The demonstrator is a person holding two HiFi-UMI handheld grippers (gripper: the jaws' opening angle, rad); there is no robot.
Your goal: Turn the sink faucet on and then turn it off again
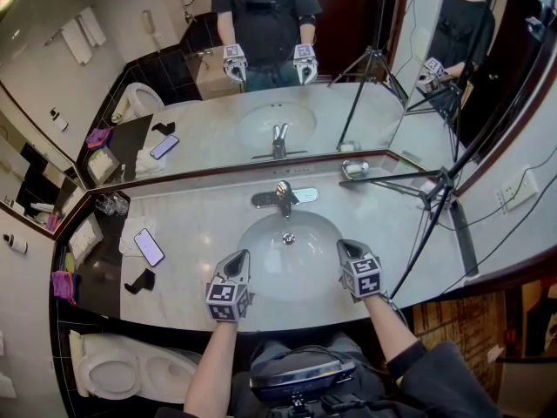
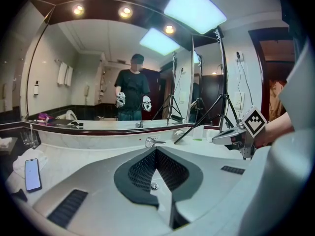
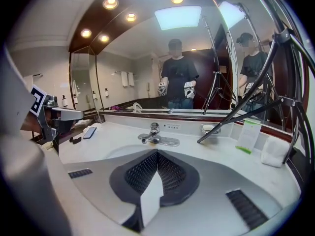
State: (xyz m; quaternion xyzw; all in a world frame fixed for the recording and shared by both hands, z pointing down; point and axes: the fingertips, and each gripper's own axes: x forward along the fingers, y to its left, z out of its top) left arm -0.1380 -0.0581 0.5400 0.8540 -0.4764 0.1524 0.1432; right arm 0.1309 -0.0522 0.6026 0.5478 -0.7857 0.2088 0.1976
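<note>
Chrome faucet [image 1: 283, 196] behind white sink [image 1: 261, 233], lever centred, no water

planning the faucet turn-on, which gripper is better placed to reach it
Right, probably: the faucet sits dead ahead of the right gripper and looks larger than from the left gripper.

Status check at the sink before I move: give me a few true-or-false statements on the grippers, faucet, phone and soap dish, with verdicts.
1. The left gripper and right gripper are both shut and empty. True.
2. The right gripper grips the faucet. False: it hangs over the basin's near side, short of the faucet.
3. The phone lies left of the basin. True.
4. The soap dish sits left of the faucet. False: it sits to the faucet's right, by the mirror.
</note>
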